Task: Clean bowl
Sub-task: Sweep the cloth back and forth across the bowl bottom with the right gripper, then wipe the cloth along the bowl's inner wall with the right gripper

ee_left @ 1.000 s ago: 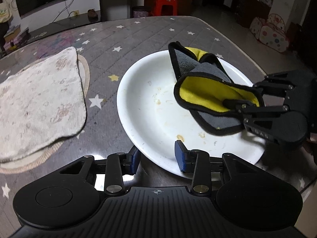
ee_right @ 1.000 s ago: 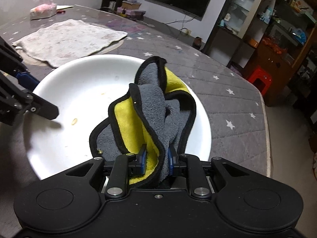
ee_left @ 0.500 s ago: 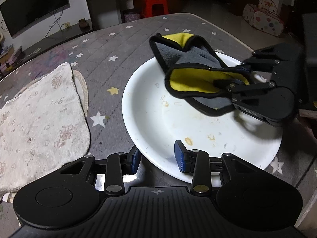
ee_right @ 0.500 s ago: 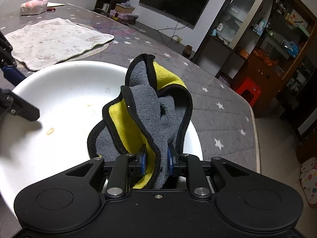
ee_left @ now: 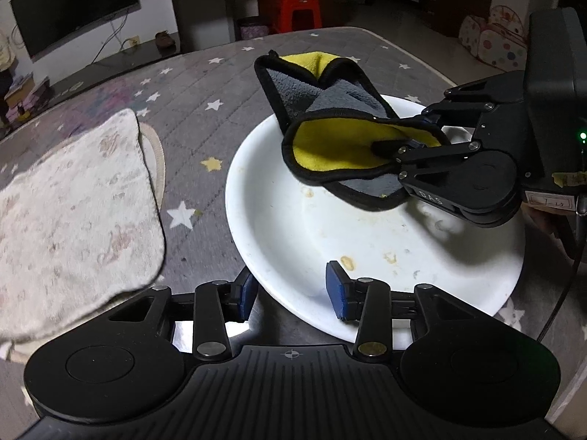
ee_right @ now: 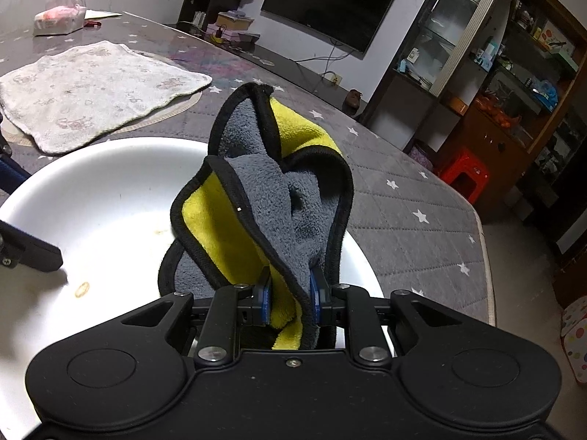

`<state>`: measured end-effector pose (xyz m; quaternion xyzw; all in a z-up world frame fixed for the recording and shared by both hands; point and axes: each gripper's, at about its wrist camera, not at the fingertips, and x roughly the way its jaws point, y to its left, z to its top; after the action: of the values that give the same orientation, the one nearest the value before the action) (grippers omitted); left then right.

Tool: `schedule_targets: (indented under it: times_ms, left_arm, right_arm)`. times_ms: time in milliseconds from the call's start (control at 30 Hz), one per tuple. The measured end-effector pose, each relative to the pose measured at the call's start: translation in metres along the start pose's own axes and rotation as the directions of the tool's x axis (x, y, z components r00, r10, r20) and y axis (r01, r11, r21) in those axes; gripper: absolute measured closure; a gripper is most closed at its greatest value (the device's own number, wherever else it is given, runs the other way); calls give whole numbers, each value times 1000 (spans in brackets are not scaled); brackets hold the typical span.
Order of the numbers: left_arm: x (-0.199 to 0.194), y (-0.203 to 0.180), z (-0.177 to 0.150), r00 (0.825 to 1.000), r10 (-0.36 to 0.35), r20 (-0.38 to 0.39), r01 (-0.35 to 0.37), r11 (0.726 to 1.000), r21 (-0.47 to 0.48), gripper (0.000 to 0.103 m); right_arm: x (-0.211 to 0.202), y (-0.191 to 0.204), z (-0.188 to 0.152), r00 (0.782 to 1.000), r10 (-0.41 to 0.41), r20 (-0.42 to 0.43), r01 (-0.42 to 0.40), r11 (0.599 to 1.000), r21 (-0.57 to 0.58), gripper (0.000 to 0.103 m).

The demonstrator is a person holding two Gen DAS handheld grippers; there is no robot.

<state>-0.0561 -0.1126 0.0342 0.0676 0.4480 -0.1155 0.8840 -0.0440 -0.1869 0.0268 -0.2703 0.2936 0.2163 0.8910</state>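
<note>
A white bowl with dried food spots sits on the grey star-patterned tablecloth. My left gripper straddles its near rim, one blue pad outside and one inside. Its jaws are opening and the pads stand off the rim. My right gripper is shut on a grey and yellow cloth. It comes in from the right in the left wrist view and holds the cloth over the bowl's far side, just above the floor. A left finger shows over the bowl.
A pale towel lies on a round mat left of the bowl. A tissue pack sits at the far corner. The table edge runs close on the right, with a red stool and cabinets beyond.
The right gripper has carried the cloth across the bowl toward its far rim and lifted it off the floor. The left gripper's pads stand slightly wider apart at the rim.
</note>
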Motion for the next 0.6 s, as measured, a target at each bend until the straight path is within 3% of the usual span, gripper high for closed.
schedule_targets:
  times_ms: [167,333,600]
  left_arm:
    - [-1,-3,-5,1000,-6,-3,5,998,-58,60]
    - [-1,-5,-5,1000,-5,-5,5,999,-41,60]
    - [-2,9,0,995,-94,-41,94,996,-12,64]
  right_arm:
    - [-4,0,-3,1000,-6,-6,6,1000,5,82]
    - [-14,-2,-11,1000,-9,-25,9,1000,6,82]
    - [-31,2,-20,998,0,-55,0,1000,-2,82]
